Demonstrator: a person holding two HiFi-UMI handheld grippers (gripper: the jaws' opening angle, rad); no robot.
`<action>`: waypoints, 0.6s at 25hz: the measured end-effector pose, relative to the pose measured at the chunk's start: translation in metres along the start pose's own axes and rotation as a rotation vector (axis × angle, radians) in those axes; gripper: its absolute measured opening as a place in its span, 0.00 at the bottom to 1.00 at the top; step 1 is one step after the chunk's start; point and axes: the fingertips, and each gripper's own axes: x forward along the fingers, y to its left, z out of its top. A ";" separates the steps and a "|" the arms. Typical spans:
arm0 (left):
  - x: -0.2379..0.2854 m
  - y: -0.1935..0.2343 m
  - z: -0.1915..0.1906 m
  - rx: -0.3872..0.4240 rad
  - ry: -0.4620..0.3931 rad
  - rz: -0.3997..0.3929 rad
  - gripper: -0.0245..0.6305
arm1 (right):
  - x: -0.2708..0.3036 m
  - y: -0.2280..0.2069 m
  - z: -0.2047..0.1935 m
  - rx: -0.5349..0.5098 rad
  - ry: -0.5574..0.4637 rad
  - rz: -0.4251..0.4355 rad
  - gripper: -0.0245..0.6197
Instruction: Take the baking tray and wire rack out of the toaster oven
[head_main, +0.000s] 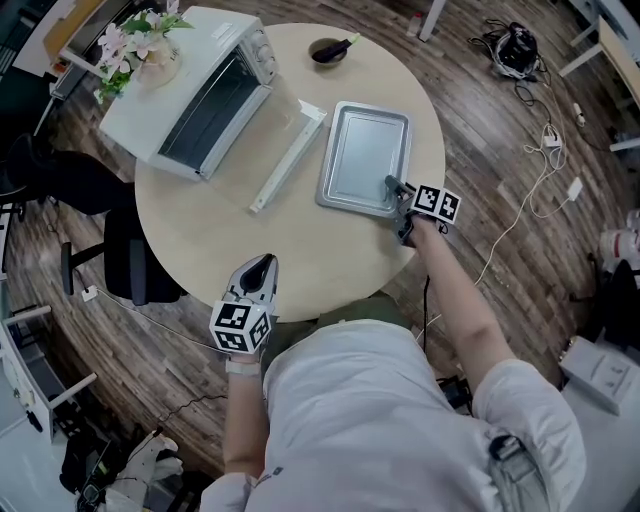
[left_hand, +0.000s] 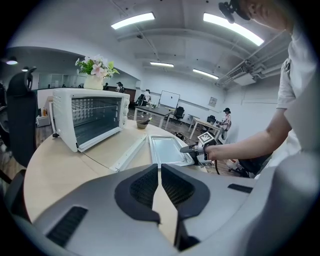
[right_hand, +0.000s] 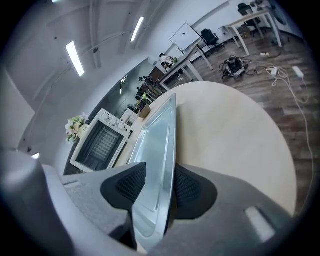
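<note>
The silver baking tray (head_main: 362, 155) lies flat on the round table (head_main: 300, 250), right of the white toaster oven (head_main: 195, 95). The oven's glass door (head_main: 275, 140) hangs open toward the tray. In the right gripper view a wire grid (right_hand: 102, 142) shows inside the oven. My right gripper (head_main: 400, 205) is at the tray's near right corner. The tray's rim (right_hand: 167, 150) runs between its jaws, and a gap shows beside one pad, so it is open. My left gripper (head_main: 258, 268) hovers at the table's near edge, shut and empty (left_hand: 160, 167).
A dark bowl (head_main: 328, 52) sits at the table's far edge. A vase of flowers (head_main: 140, 45) stands on top of the oven. A black chair (head_main: 130, 255) is by the table's left side. Cables (head_main: 545, 150) trail over the wooden floor on the right.
</note>
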 end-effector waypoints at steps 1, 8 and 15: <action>0.000 0.001 -0.001 -0.003 0.001 0.001 0.04 | -0.001 -0.002 0.000 -0.026 0.007 -0.018 0.27; 0.001 0.002 -0.005 -0.015 -0.002 0.002 0.04 | -0.007 -0.015 -0.003 -0.216 0.068 -0.159 0.40; 0.002 0.001 -0.005 -0.019 -0.012 0.000 0.04 | -0.022 -0.015 0.007 -0.356 0.055 -0.217 0.42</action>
